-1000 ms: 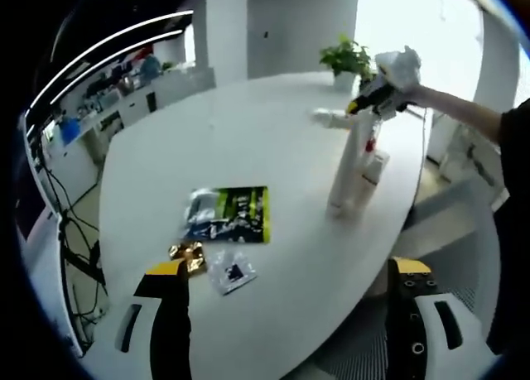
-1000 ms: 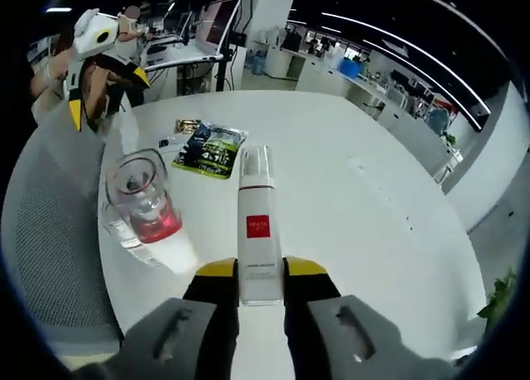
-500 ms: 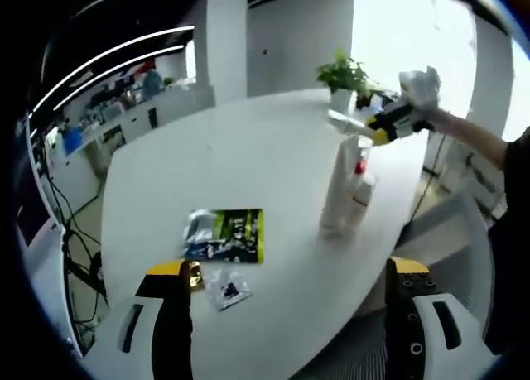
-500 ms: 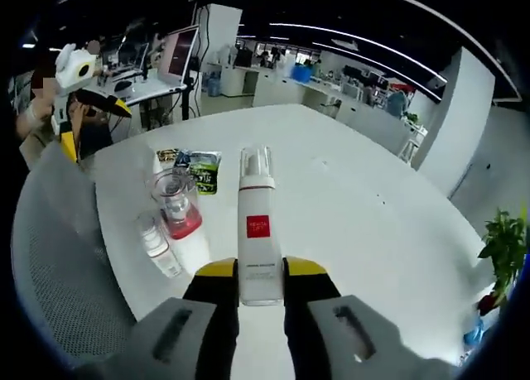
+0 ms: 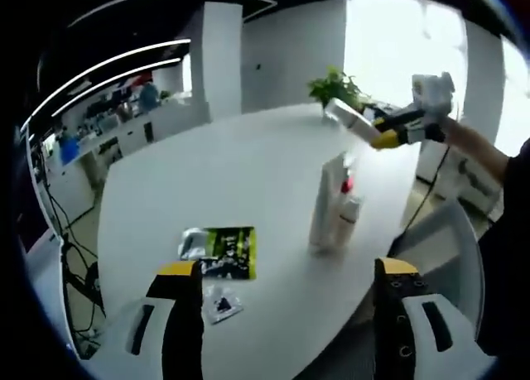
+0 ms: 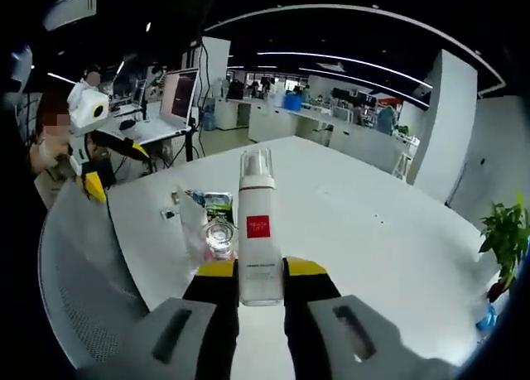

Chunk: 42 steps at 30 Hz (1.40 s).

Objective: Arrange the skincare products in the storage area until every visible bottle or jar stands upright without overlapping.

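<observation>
I clamp the white bottle (image 6: 257, 231) in my right gripper (image 6: 261, 274), lifted clear of the table (image 6: 364, 223) for upright placing. My left gripper (image 5: 286, 285) waits wide and empty near the sachets (image 5: 220, 252), away from the standing bottles (image 5: 331, 204)

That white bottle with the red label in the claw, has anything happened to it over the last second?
The right claw has carried the white bottle up and away from the table, past the two bottles standing near the edge. Its grip stayed shut on the bottle throughout. The left claw stayed open and empty. The standing bottles and the sachets kept their places.
</observation>
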Motion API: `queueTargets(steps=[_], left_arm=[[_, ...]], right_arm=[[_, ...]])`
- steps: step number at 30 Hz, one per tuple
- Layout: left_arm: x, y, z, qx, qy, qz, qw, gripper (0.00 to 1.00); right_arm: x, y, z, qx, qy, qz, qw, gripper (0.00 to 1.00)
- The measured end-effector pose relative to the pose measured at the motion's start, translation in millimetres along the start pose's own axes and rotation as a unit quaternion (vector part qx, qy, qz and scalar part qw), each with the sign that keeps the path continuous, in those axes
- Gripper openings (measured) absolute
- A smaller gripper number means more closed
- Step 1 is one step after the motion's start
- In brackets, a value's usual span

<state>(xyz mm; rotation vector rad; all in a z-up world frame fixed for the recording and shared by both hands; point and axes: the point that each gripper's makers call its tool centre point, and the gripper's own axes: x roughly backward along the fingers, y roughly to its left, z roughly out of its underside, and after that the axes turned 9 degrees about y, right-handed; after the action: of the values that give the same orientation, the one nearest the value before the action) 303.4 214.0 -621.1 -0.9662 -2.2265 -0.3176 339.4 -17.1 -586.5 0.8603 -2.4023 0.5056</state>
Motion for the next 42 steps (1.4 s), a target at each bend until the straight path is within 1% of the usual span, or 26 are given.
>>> queueTargets(steps=[1,2,3,4,6,7,9,10,11,15,16,17,18,20,22,24,28,29,30,31,32,34,36,38,40,42], left_arm=[[-1,-2.4,0.1,-0.004,0.001,0.006,1.0,0.73],[-1,-5.1,-0.7,-0.005,-0.002,0.013,0.9999,0.73],[-2,-11.8,-3.1,-0.006,-0.008,0.03,0.9995,0.73],[-2,-15.0,-4.5,-0.003,-0.012,0.038,0.9992,0.72],[-1,-21.1,-9.5,-0.006,-0.023,0.05,0.9985,0.64],[0,-25.4,-12.0,-0.015,-0.029,0.057,0.9978,0.6],[1,-29.4,-13.6,-0.021,-0.032,0.063,0.9972,0.53],[1,-31.3,-15.6,-0.025,-0.037,0.067,0.9968,0.52],[1,-31.5,-16.0,-0.026,-0.038,0.066,0.9967,0.52],[-1,-33.2,-15.0,-0.026,-0.036,0.071,0.9965,0.51],[1,-39.7,-18.5,-0.04,-0.051,0.086,0.9942,0.5],[2,-41.6,-19.7,-0.036,-0.056,0.09,0.9937,0.5],[2,-42.9,-21.0,-0.027,-0.06,0.094,0.9934,0.5],[2,-43.1,-20.6,-0.027,-0.059,0.094,0.9934,0.5],[2,-42.7,-20.1,-0.029,-0.057,0.091,0.9938,0.52],[1,-44.9,-20.4,-0.027,-0.056,0.096,0.9934,0.52],[1,-48.4,-27.9,0.013,-0.075,0.123,0.9895,0.52],[1,-47.9,-30.3,0.019,-0.082,0.124,0.9887,0.53],[2,-44.5,-36.6,0.039,-0.099,0.116,0.9875,0.56],[2,-42.2,-41.0,0.046,-0.111,0.11,0.9866,0.58],[5,-43.9,-49.1,0.061,-0.135,0.122,0.9815,0.6],[8,-44.5,-55.8,0.103,-0.153,0.144,0.9722,0.59],[8,-41.4,-60.4,0.12,-0.17,0.148,0.9668,0.54],[5,-39.1,-58.2,0.126,-0.164,0.146,0.9674,0.51],[0,-36.1,-53.2,0.103,-0.149,0.116,0.9765,0.53],[-3,-38.0,-52.5,0.115,-0.145,0.131,0.9739,0.54]], right_arm=[[0,3,-3.9,0.018,-0.009,0.0,0.9998,0.18],[0,4,-3.5,0.014,-0.005,0.001,0.9999,0.18],[-1,8,-5.0,0.011,-0.004,-0.006,0.9999,0.18],[-1,11,-7.5,0.013,-0.009,-0.008,0.9998,0.18],[0,16,-13.4,0.009,-0.017,-0.019,0.9996,0.18],[1,20,-17.5,0.009,-0.023,-0.021,0.9995,0.18],[2,30,-25.6,0.019,-0.032,-0.029,0.9989,0.19],[2,32,-26.9,0.022,-0.033,-0.029,0.9988,0.19],[2,38,-32.6,0.045,-0.037,-0.028,0.9979,0.19],[-2,62,-44.5,0.048,-0.05,-0.06,0.9958,0.19],[-4,68,-45.9,0.053,-0.049,-0.066,0.9952,0.19],[-6,73,-47.9,0.059,-0.049,-0.068,0.9947,0.19],[-8,78,-48.8,0.062,-0.049,-0.076,0.994,0.19],[-11,89,-51.8,0.063,-0.054,-0.091,0.9924,0.19],[-16,99,-50.4,0.072,-0.047,-0.103,0.991,0.19],[-19,106,-49.3,0.076,-0.042,-0.111,0.9901,0.19],[-26,118,-50.7,0.07,-0.046,-0.126,0.9886,0.19],[-28,122,-50.0,0.07,-0.045,-0.128,0.9883,0.19],[-29,124,-49.9,0.067,-0.046,-0.132,0.9879,0.19],[-30,129,-50.4,0.06,-0.049,-0.139,0.9872,0.19],[-31,132,-50.6,0.057,-0.051,-0.144,0.9866,0.19],[-35,137,-49.6,0.057,-0.048,-0.146,0.9865,0.19],[-37,140,-50.2,0.051,-0.05,-0.151,0.9859,0.19],[-37,145,-52.7,0.041,-0.057,-0.159,0.9848,0.19],[-39,149,-54.4,0.04,-0.058,-0.162,0.9842,0.19],[-40,151,-55.1,0.041,-0.058,-0.166,0.9836,0.19]])
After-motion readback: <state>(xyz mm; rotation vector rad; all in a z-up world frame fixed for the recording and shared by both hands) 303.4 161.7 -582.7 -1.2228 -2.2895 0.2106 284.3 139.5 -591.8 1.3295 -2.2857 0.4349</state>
